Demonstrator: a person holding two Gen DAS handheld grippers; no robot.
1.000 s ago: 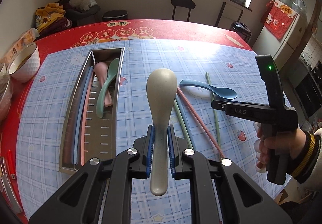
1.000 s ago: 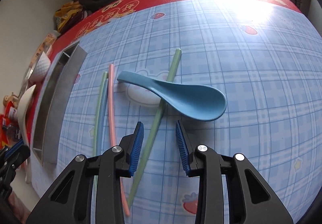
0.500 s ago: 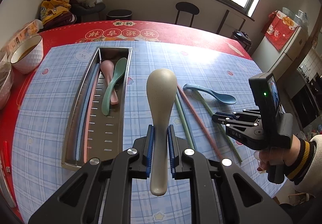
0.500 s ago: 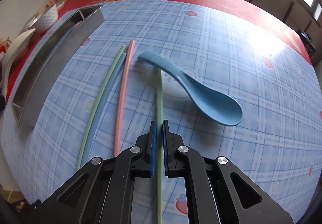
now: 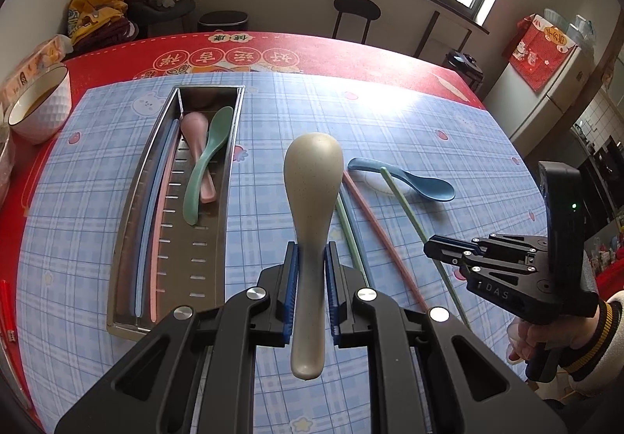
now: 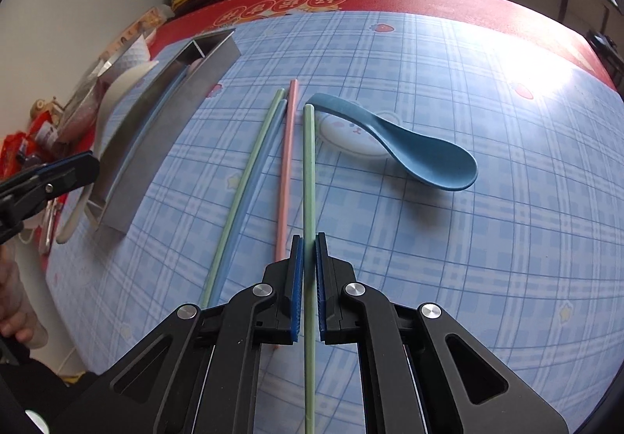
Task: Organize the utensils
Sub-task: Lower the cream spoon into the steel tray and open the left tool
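Left gripper (image 5: 311, 289) clamps the beige spoon (image 5: 312, 200), right gripper (image 6: 308, 286) the green chopstick (image 6: 309, 176), both lengthwise parallel to the steel tray (image 5: 230, 176) lying leftward.

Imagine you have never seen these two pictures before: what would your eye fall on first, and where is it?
First, the beige spoon clamped upright in the left gripper, filling the middle of the left view. Next, the green chopstick pinched in the right gripper, with the blue spoon lying just to its right on the checked cloth. The metal tray at left already holds spoons and chopsticks.
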